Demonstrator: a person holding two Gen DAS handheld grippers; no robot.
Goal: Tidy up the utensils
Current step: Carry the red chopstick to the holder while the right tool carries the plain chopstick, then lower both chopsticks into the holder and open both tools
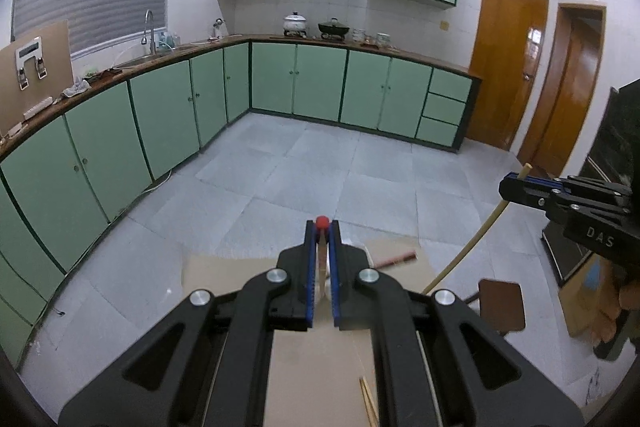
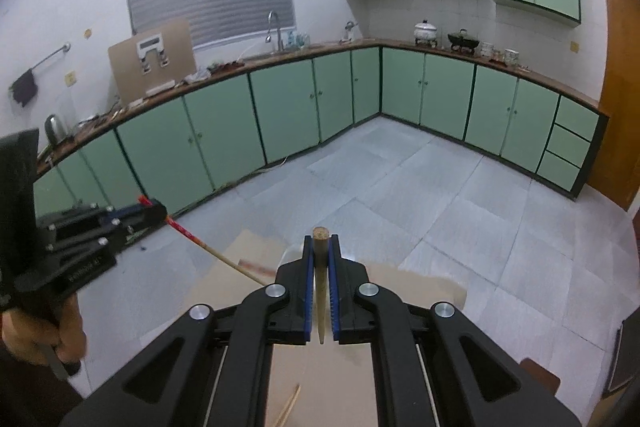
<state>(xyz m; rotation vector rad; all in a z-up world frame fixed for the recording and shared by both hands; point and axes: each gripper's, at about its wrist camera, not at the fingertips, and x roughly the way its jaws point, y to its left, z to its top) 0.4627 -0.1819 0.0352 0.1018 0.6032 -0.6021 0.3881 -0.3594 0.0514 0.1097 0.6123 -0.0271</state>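
My left gripper [image 1: 322, 227] is shut on a red-tipped chopstick [image 1: 322, 259], whose red end pokes out between the fingertips; it also shows in the right wrist view [image 2: 208, 249], slanting down from the left gripper [image 2: 158, 211]. My right gripper [image 2: 321, 241] is shut on a plain wooden chopstick [image 2: 321, 267]; in the left wrist view that chopstick [image 1: 476, 239] hangs down from the right gripper [image 1: 510, 183] at the right. Both are held high above a cardboard-covered surface [image 1: 312, 355]. More chopsticks [image 1: 370, 403] lie on the cardboard below.
A reddish stick [image 1: 394, 259] lies on the cardboard's far part. A brown stool [image 1: 502, 305] stands at the right. Green kitchen cabinets [image 1: 320, 87] line the far walls across a grey tiled floor [image 1: 300, 171]. A dark cabinet [image 1: 612, 147] stands at the right.
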